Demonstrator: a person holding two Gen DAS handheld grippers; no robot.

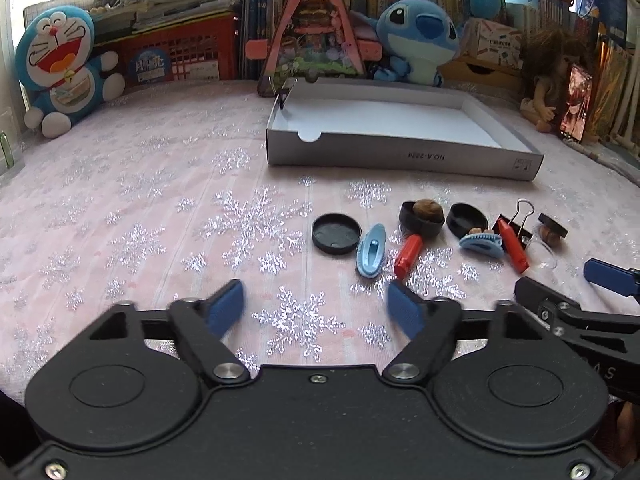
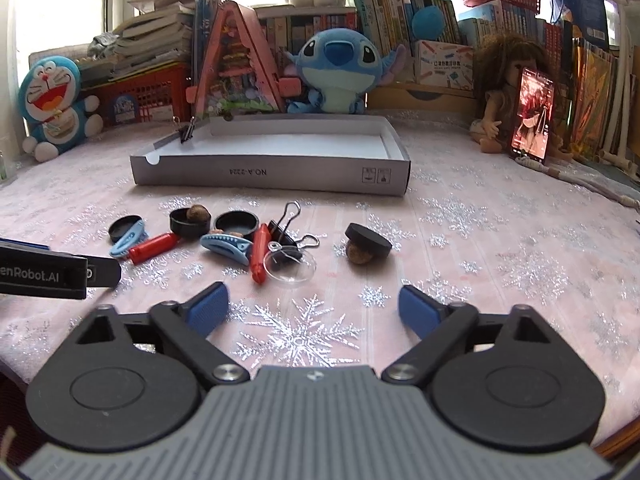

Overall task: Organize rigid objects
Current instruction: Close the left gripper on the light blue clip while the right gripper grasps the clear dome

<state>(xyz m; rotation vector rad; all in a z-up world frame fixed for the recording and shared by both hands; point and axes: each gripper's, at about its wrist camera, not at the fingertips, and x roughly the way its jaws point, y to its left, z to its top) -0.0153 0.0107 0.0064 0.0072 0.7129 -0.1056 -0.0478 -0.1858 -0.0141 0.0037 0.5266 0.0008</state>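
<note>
Here both grippers hover parted and empty: the left gripper (image 1: 316,308) nearest the blue clip (image 1: 371,251), lying lengthwise ahead-right; the right gripper (image 2: 314,308) perhaps nearer the clear dome (image 2: 290,266).

A home, likely a child's room. Crammed bookshelves (image 2: 400,12), a Doraemon plush (image 1: 60,68), a Stitch plush (image 2: 336,68), a doll (image 2: 504,92). Snowflake-patterned pink cloth (image 2: 480,240) over the desk, window (image 2: 64,16) behind.
</note>
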